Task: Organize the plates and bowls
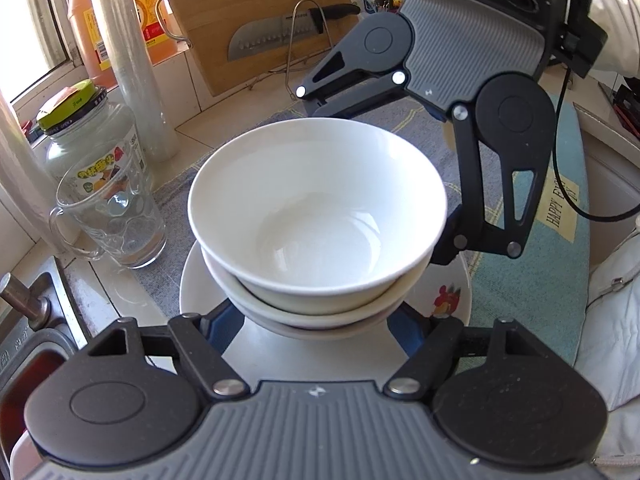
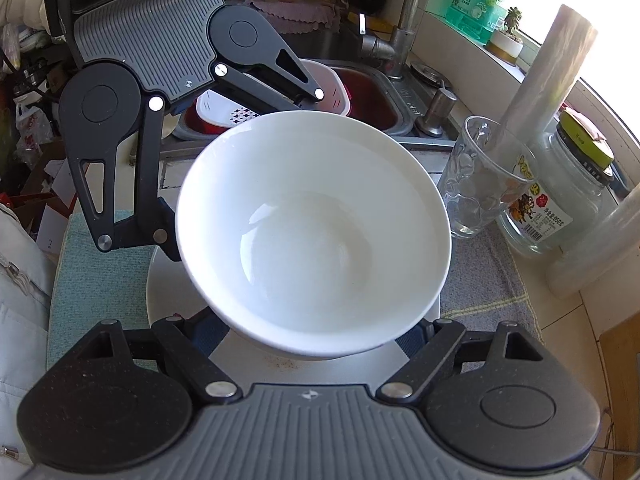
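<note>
A white bowl (image 1: 316, 216) sits nested in a second white bowl (image 1: 320, 312), and both stand on a white plate (image 1: 200, 288) with a red cartoon print. My left gripper (image 1: 318, 332) is open, its jaws wide on either side of the lower bowl at the near rim. My right gripper (image 1: 400, 184) is open and spans the far side of the stack. In the right wrist view the top bowl (image 2: 312, 232) fills the middle, the plate (image 2: 168, 292) lies under it, and my right gripper (image 2: 316, 336) straddles the bowl's near side, its fingertips hidden beneath it.
A glass mug (image 1: 116, 216), a lidded jar (image 1: 88, 136) and a roll of film (image 1: 124, 56) stand to the left. A cutting board (image 1: 256, 12) and knife (image 1: 280, 32) lean at the back. A sink (image 2: 360, 96) with a colander (image 2: 240, 108) lies beyond the plate.
</note>
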Motion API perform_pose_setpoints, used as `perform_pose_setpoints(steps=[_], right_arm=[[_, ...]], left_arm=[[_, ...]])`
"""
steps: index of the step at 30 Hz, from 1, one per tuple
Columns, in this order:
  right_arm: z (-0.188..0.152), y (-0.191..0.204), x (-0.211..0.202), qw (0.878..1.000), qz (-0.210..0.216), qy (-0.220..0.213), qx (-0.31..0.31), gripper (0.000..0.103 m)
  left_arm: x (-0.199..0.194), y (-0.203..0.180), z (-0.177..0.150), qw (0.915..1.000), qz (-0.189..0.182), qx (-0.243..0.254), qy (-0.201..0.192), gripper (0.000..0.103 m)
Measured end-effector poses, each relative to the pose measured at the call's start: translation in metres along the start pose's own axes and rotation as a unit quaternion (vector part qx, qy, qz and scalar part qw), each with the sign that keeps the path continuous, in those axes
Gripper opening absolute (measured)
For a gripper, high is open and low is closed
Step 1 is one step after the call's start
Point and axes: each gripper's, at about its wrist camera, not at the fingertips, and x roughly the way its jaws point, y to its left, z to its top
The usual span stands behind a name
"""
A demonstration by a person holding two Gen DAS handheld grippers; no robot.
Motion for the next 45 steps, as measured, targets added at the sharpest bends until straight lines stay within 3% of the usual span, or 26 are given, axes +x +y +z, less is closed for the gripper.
perform_pose_setpoints(steps=[13,16,23,29,32,35,41,43,45], right_arm=[[-0.005,-0.008,0.003,0.999,0.006,0.000,0.044,0.090],[-0.007,-0.005,0.002,0.999,-0.006,-0.008,0.043,0.101],[-0.014,0.007,-0.005,0.999,-0.027,-0.001,0.045,0.103],[-0.028,0.025,-0.028,0.990,-0.069,-0.016,0.120,0.103],[-0.038,0.041,-0.046,0.977,-0.117,-0.019,0.178,0.103],[-0.049,0.058,-0.068,0.956,-0.157,-0.034,0.245,0.103],[-0.080,0.085,-0.110,0.884,-0.208,-0.052,0.415,0.103],[-0.086,0.096,-0.122,0.865,-0.220,-0.062,0.447,0.103],[-0.089,0.106,-0.133,0.854,-0.230,-0.069,0.461,0.103]], left_arm=[[-0.005,-0.004,-0.006,0.9997,0.005,0.014,-0.021,0.080],[-0.008,-0.004,-0.008,0.9994,0.015,0.003,-0.030,0.089],[-0.031,-0.021,-0.024,0.9949,0.068,-0.026,-0.070,0.098],[-0.056,-0.063,-0.025,0.9827,0.133,-0.082,-0.098,0.102],[-0.069,-0.095,-0.025,0.9701,0.182,-0.096,-0.128,0.102],[-0.080,-0.122,-0.018,0.9538,0.224,-0.137,-0.145,0.102],[-0.097,-0.156,-0.002,0.9159,0.273,-0.276,-0.100,0.102],[-0.099,-0.163,0.004,0.9061,0.285,-0.302,-0.082,0.102],[-0.105,-0.174,0.008,0.8967,0.299,-0.315,-0.084,0.102]])
